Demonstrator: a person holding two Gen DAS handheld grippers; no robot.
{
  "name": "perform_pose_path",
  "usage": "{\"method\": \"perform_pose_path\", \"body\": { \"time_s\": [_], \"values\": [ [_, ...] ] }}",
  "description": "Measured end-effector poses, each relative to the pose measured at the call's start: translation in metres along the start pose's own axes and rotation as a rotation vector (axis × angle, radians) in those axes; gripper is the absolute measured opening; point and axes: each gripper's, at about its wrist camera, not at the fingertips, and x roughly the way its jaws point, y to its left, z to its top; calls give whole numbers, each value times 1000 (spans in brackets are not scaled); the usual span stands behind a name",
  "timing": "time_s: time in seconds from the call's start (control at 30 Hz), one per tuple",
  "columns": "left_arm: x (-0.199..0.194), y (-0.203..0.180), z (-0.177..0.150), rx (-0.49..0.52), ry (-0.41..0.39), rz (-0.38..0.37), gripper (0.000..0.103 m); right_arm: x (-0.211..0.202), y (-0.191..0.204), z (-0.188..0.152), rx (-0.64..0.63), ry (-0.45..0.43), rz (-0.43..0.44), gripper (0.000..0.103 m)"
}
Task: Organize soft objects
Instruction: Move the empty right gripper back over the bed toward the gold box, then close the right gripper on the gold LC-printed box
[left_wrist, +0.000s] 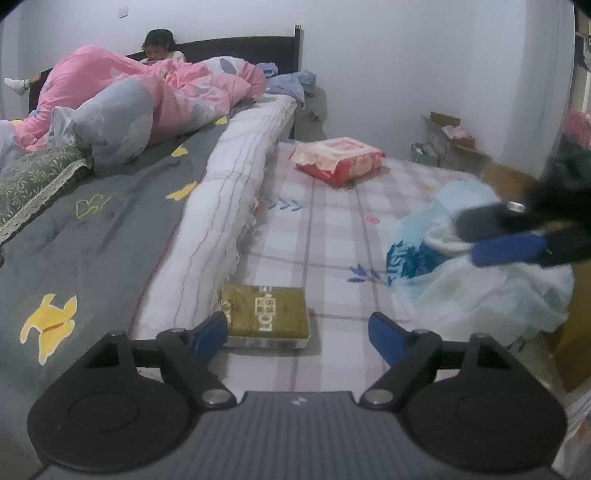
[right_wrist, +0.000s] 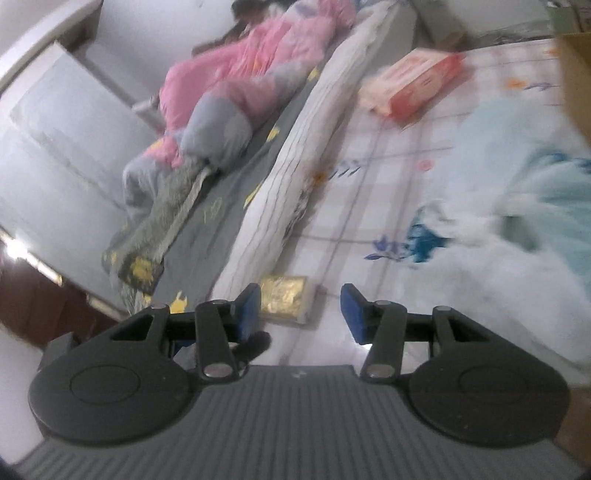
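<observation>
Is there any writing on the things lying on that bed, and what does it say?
"LO": large white letters on the olive-green pack, seen sideways; the remaining letters and the small square sign beside them are cut off or too blurred to read.
Red and pink pack: print is there, too small and blurred to read.
White and blue plastic bag: dark blue lettering, crumpled, unreadable.
Nothing else carries readable text.

Place: a lived-in home bedroom.
Bed: a dark headboard (left_wrist: 243, 46) against a plain white wall (left_wrist: 406, 55), with a grey sheet (left_wrist: 92, 236) printed with yellow shapes.
Bedding: a pink-and-grey duvet (left_wrist: 155, 92) heaped up, and a rolled white quilt (left_wrist: 229, 177) along the edge.
Lower mattress: a checked floral sheet (left_wrist: 332, 236) just beside the bed (two sleeping places side by side).
Occupant: a person (left_wrist: 159, 44) sitting at the headboard.
Clutter: cardboard boxes (left_wrist: 450, 136) in the corner.
</observation>
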Motion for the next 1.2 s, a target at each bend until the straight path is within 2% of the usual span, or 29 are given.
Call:
{"method": "perform_pose_path", "body": {
  "time_s": [0.27, 0.43, 0.57, 0.67, 0.8, 0.97, 1.2],
  "values": [
    [29, 11, -14, -52, 70, -48, 69, 103, 13, 25, -77, 130, 37, 47],
    [42, 17, -15, -72, 95, -57, 66, 151, 13, 34, -78, 177, 56, 47],
    [46, 18, -14, -81, 104, -57, 68, 172, 8, 30, -79, 224, 115, 47],
    [49, 18, -14, -84, 115, -61, 73, 174, 1, 24, -37, 264, 160, 47],
    [50, 12, -16, -73, 130, -87, 73, 157, -10, 14, 11, 290, 185, 47],
    [43, 1, -22, -39, 134, -129, 74, 134, -18, -2, 34, 304, 169, 47],
    [37, -4, -24, -5, 118, -116, 74, 104, -23, -3, 34, 215, 105, 47]
  ]
}}
